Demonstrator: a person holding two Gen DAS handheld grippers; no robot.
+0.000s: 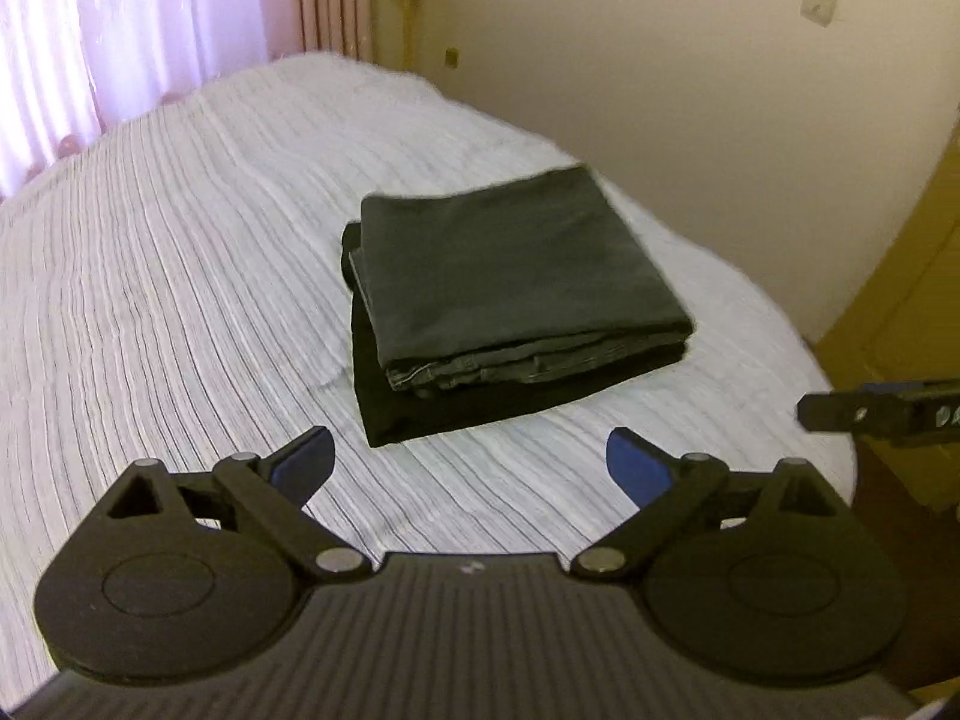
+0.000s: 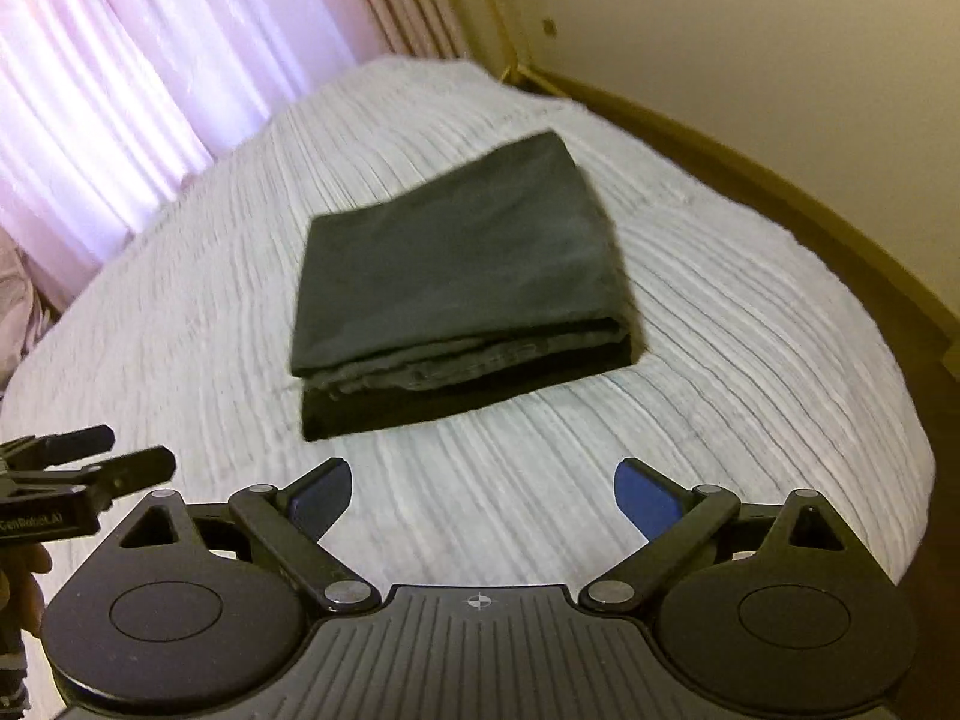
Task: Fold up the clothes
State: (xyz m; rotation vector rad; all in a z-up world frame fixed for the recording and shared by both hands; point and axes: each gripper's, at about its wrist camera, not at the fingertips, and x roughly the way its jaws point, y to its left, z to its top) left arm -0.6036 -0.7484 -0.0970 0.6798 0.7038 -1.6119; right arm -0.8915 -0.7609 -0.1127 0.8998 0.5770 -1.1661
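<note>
A dark grey folded garment [image 1: 510, 267] lies on top of a black folded garment [image 1: 480, 402], stacked on the striped white bedspread [image 1: 180, 276]. Seen from the right wrist, the grey garment [image 2: 456, 258] covers the black garment [image 2: 444, 402], whose edge shows beneath. My left gripper [image 1: 471, 465] hovers just short of the stack's near edge, open and empty. My right gripper [image 2: 483, 495] is also open and empty, a little short of the stack. The right gripper's tip [image 1: 870, 411] shows at the right edge of the left wrist view; the left gripper [image 2: 90, 468] shows at the left of the right wrist view.
Pink curtains [image 1: 120, 30] hang behind the bed's far side. A cream wall [image 1: 690, 90] with sockets runs on the right, with a wooden door or cabinet [image 1: 912, 276] beside it. A wooden bed frame [image 2: 750, 168] borders the mattress. A hand [image 2: 18, 588] holds the left gripper.
</note>
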